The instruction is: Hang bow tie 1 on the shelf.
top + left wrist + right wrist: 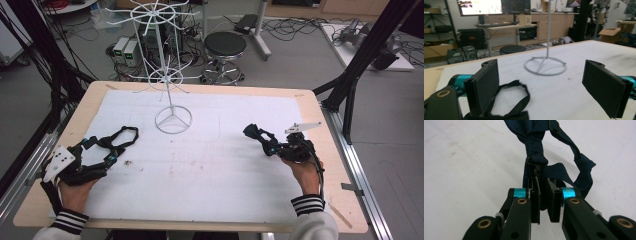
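We see a grey floor (pixel 300 60) strewn with cables beyond the desk (pixel 320 125), a black round stool (pixel 225 45) at the far side, black frame posts (pixel 367 47) to the right, and monitors (pixel 494 6) above wooden cabinets (pixel 554 27) far off.

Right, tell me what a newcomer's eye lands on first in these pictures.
First, the tall white wire rack, standing on its ring base at the far middle of the white mat. Next, the right gripper, jaws shut on a dark blue strap at the mat's right side. At the left, the left gripper is wide open, with a black strap loop lying on the mat by one jaw.
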`<state>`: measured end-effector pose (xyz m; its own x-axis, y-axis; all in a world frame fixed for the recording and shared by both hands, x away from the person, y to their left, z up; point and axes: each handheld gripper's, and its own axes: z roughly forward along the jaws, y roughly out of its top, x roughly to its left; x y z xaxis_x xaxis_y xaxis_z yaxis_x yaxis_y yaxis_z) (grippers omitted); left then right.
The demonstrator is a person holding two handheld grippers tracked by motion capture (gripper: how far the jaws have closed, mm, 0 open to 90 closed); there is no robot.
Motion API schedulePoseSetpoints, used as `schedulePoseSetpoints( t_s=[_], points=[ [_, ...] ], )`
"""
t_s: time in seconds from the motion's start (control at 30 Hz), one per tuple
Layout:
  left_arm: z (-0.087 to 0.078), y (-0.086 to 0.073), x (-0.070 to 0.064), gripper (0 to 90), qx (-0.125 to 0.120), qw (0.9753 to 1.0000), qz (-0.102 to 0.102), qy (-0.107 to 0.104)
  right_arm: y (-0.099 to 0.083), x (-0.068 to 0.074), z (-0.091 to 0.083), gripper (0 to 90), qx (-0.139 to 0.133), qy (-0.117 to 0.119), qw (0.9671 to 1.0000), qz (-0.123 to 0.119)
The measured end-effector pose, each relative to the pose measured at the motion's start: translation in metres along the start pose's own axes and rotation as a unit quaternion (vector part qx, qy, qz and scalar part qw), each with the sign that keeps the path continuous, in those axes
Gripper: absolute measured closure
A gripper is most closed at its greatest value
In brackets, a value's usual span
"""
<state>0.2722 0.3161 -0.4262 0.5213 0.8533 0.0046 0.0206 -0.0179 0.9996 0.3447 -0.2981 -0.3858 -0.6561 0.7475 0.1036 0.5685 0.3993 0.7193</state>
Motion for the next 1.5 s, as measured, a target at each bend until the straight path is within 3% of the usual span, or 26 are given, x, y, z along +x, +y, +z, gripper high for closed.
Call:
schedulePoseSetpoints(
  t_s=[0.1,0.27,0.43,0.5,0.53,0.6,0.63,0.67,0.77,0.8,0.87,0.9,0.97,1.03,1.13,1.2,1.23,1.27,1.37,1.43,1.5],
  points=[
    [0.005,0.01,-0.002,14.5,0.004,0.9993,-0.014,-0.034,0.001,0.004,-0.002,83.7,-0.011,0.006,0.9999,-0.011],
    [0.013,0.028,-0.006,14.5,0.014,0.998,-0.009,-0.061,0.003,0.007,-0.01,83.7,-0.063,0.042,0.9969,-0.021],
    [0.024,0.048,-0.013,14.5,0.023,0.9942,-0.004,-0.105,0.006,0.013,-0.012,83.7,-0.09,0.06,0.9935,-0.036],
    [0.032,0.059,-0.019,14.5,0.03,0.9913,0.003,-0.128,0.008,0.018,-0.013,83.7,-0.1,0.073,0.9912,-0.047],
    [0.032,0.059,-0.019,14.5,0.03,0.9913,0.003,-0.128,0.009,0.019,-0.012,83.7,-0.106,0.075,0.99,-0.054],
    [0.037,0.065,-0.024,14.5,0.035,0.9889,0.01,-0.144,0.011,0.023,-0.012,83.7,-0.119,0.086,0.9869,-0.067],
    [0.043,0.07,-0.029,14.5,0.04,0.9852,0.012,-0.166,0.013,0.026,-0.012,83.7,-0.124,0.094,0.9851,-0.073],
    [0.043,0.07,-0.029,14.5,0.04,0.9852,0.012,-0.166,0.014,0.028,-0.012,83.7,-0.126,0.1,0.984,-0.077],
    [0.052,0.077,-0.037,14.5,0.047,0.9799,0.017,-0.193,0.019,0.034,-0.011,83.7,-0.142,0.12,0.9793,-0.081],
    [0.055,0.078,-0.04,14.5,0.049,0.9783,0.019,-0.201,0.019,0.034,-0.011,83.7,-0.142,0.12,0.9793,-0.081],
    [0.061,0.081,-0.045,14.5,0.052,0.974,0.019,-0.22,0.023,0.04,-0.01,83.7,-0.145,0.126,0.9775,-0.087],
    [0.064,0.083,-0.048,14.5,0.056,0.9714,0.021,-0.23,0.029,0.046,-0.008,83.7,-0.148,0.133,0.9749,-0.1],
    [0.07,0.085,-0.053,14.5,0.062,0.9669,0.023,-0.246,0.03,0.048,-0.007,83.7,-0.148,0.135,0.9742,-0.104],
    [0.073,0.088,-0.056,14.5,0.068,0.963,0.027,-0.259,0.036,0.057,-0.005,83.7,-0.153,0.147,0.9697,-0.122],
    [0.079,0.093,-0.062,14.5,0.075,0.9573,0.031,-0.278,0.041,0.065,-0.002,83.7,-0.148,0.148,0.9684,-0.135],
    [0.083,0.096,-0.066,14.5,0.081,0.9526,0.04,-0.291,0.043,0.071,0.001,83.7,-0.144,0.149,0.9679,-0.142],
    [0.087,0.099,-0.07,14.5,0.087,0.948,0.045,-0.303,0.044,0.074,0.002,83.7,-0.144,0.149,0.9672,-0.147],
    [0.087,0.099,-0.07,14.5,0.087,0.948,0.045,-0.303,0.044,0.076,0.003,83.7,-0.145,0.152,0.9659,-0.151],
    [0.094,0.102,-0.076,14.5,0.096,0.9418,0.045,-0.319,0.046,0.081,0.005,83.7,-0.149,0.157,0.9635,-0.158],
    [0.097,0.104,-0.079,14.5,0.099,0.9391,0.042,-0.326,0.049,0.086,0.006,83.7,-0.154,0.163,0.9598,-0.169],
    [0.101,0.106,-0.084,14.5,0.101,0.9357,0.041,-0.336,0.05,0.087,0.007,83.7,-0.156,0.165,0.9586,-0.172]
  ],
)
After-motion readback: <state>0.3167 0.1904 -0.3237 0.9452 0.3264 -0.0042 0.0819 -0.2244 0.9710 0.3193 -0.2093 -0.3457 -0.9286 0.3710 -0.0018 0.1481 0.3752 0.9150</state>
